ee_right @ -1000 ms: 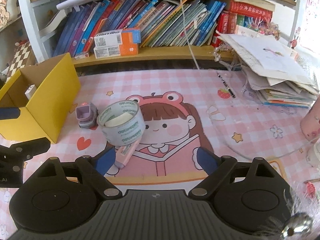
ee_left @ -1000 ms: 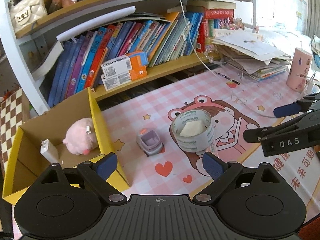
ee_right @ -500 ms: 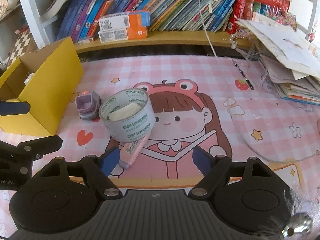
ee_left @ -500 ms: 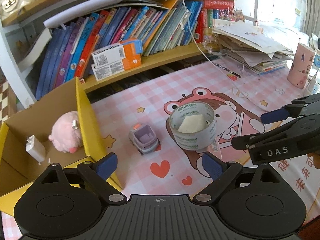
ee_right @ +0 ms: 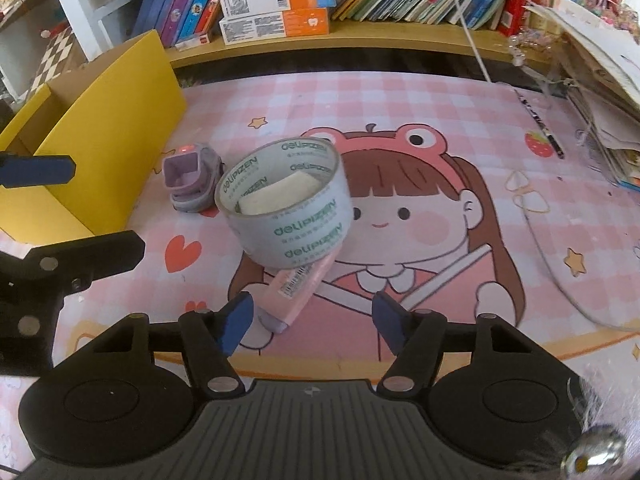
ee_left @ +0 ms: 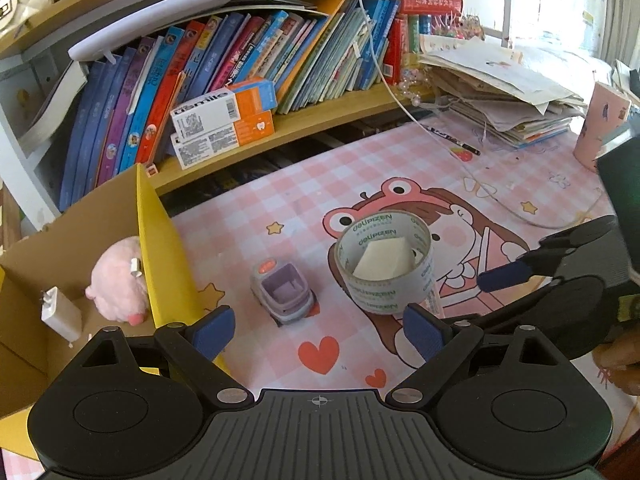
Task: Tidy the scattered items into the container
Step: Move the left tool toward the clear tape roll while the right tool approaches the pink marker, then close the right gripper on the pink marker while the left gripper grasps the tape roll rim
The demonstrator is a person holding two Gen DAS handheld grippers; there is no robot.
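The right gripper [ee_right: 310, 322] is closing, its jaws either side of a pink tube [ee_right: 298, 292], not yet gripping. The left gripper [ee_left: 318, 328] hangs wide open, a tape roll [ee_left: 384, 262] just ahead.

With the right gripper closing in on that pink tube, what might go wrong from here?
1. The tape roll leans on the pink tube; lifting the tube may topple or roll it.
2. The right gripper, jaws closing, straddles only the tube's purple cap end, so it could pivot or slip out.
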